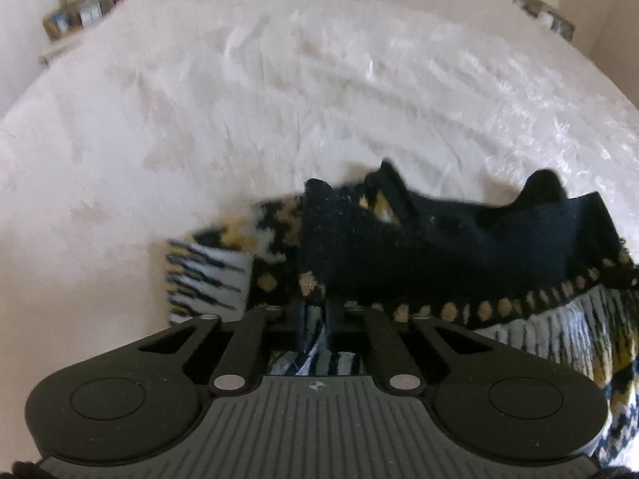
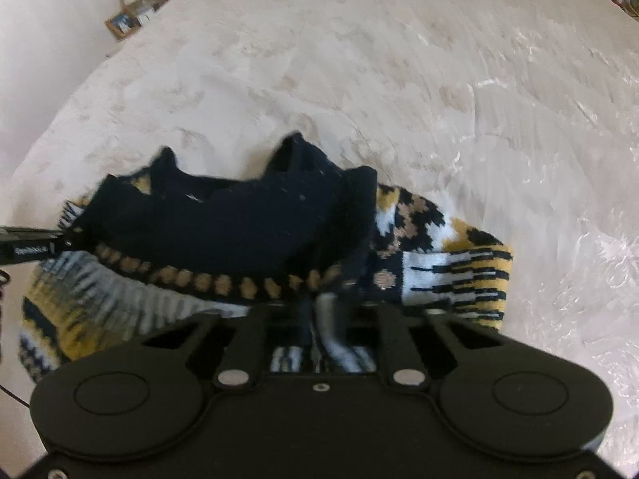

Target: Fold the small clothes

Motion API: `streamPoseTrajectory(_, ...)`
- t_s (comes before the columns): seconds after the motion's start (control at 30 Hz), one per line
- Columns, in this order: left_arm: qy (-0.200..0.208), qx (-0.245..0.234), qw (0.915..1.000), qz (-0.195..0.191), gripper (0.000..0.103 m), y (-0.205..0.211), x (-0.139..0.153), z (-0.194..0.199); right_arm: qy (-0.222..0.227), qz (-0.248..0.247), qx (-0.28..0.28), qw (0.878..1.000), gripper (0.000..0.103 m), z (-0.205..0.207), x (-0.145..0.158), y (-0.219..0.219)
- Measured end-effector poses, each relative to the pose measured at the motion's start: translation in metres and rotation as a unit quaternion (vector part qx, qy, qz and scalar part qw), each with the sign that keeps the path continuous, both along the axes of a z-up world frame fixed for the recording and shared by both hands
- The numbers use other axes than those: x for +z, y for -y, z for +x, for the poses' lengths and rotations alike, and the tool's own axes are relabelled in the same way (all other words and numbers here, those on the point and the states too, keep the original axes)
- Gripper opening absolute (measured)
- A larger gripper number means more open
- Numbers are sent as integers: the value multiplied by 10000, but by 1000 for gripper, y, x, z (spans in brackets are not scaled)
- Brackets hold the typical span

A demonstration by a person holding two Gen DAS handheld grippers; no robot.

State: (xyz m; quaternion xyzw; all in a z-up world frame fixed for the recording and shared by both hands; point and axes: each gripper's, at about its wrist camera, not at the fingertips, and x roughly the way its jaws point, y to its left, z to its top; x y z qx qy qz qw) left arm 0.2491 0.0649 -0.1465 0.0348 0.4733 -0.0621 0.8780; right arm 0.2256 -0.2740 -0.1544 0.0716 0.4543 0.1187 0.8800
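I hold the knitted sweater (image 1: 439, 239) pinched in both closed grippers, left gripper (image 1: 315, 311) and right gripper (image 2: 319, 311); its long axis runs 9-to-3 o'clock across the bed (image 1: 239, 99).

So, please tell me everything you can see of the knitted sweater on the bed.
The sweater is a small knitted piece, dark navy with bands of yellow, tan and white pattern and a row of tan dots along one edge. It looks thick and woolly. It lies bunched and partly doubled over on the white bedcover, its navy part on top. The left hand-held gripper and the right hand-held gripper are each shut on its near edge, one toward either end.
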Motion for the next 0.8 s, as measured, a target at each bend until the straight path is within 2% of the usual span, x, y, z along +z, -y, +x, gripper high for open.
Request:
streamPoseTrajectory(0.1,398,-51,9992,94,8,-3,18,-9,401,-261,141,9988,15,-13,22,-1)
streamPoseTrajectory(0.2,437,-60,9990,80,8,-10,19,-2,539,-417,19,9977,14,-16,32,9)
streamPoseTrajectory(0.33,127,-50,9995,279,8,-9,-5,23,173,-602,-310,9976,8,4,11,23)
streamPoseTrajectory(0.47,-197,-144,9986,462,9,-2,-23,33,-315,-411,-500,9974,8,29,-17,34)
streamPoseTrajectory(0.57,-408,-198,9979,461,15,-4,-27,39,-420,-607,-317,9968,8,36,-27,26)
streamPoseTrajectory(0.63,-461,-71,9985,291,27,-15,-23,42,-424,-574,-366,9968,10,36,-28,28)
streamPoseTrajectory(0.67,-509,-9,9986,171,29,-21,-20,42,-422,-493,-450,9969,13,35,-28,32)
streamPoseTrajectory(0.7,-558,59,9984,68,30,-27,-19,42,-440,-380,-531,9969,25,34,-27,36)
streamPoseTrajectory(0.8,-555,241,9981,-68,31,-41,-7,34,-373,-222,-743,9963,49,23,-21,48)
